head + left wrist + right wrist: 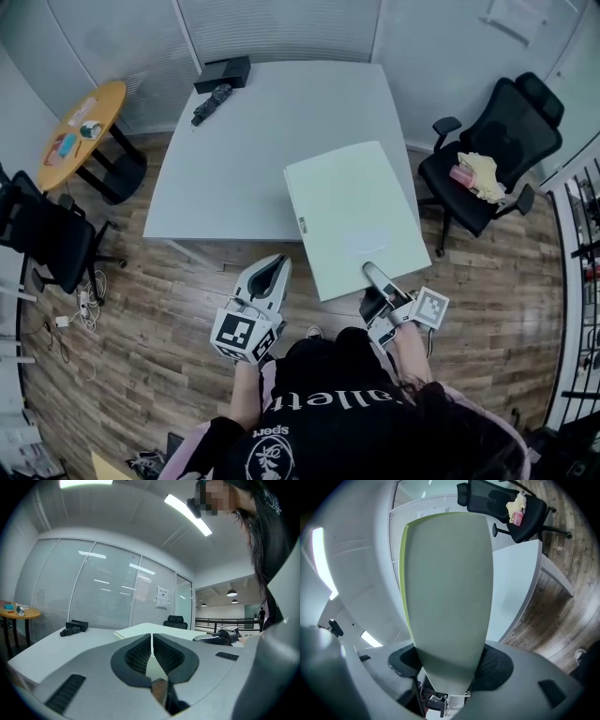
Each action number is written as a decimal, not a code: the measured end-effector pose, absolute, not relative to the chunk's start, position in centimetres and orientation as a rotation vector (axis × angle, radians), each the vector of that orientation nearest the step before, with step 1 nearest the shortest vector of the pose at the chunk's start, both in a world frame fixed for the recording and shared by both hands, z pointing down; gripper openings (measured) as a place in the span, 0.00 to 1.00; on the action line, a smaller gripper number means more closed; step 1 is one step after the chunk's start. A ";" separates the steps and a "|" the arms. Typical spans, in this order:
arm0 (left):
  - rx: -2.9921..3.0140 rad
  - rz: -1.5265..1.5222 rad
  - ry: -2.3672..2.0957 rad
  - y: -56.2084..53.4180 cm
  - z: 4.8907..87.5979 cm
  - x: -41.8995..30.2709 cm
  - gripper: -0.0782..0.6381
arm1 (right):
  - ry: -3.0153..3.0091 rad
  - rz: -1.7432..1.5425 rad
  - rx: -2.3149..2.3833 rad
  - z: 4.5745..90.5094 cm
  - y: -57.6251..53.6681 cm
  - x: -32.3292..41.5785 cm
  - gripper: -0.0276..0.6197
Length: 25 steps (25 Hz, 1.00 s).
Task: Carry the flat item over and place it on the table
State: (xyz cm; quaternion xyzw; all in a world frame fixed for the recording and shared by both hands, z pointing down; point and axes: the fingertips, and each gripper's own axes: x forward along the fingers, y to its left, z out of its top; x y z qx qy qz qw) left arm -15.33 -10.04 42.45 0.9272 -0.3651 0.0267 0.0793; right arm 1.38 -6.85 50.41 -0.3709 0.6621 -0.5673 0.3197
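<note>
Looking down, we are seeing only the upper jaw of our right tongs lying on the board; the lower jaw is hiding beneath it. Those tongs are gripping the near edge of the board, which is flat and pale green. It is sitting over the counter's near right corner and jutting past both edges; whether it is touching we cannot tell. Open counter is stretching away to its left. Our left tongs are hovering closed and empty by the front edge.
</note>
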 end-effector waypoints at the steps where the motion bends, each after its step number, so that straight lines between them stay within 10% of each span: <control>1: 2.774 0.082 -1.087 -10.3 42.6 -15.3 0.15 | 1.737 -1.493 -0.979 50.5 -7.1 1.4 0.49; 25: 2.768 0.118 -1.067 -18.4 43.4 -11.8 0.16 | 1.710 -1.535 -0.967 52.0 -17.2 4.3 0.49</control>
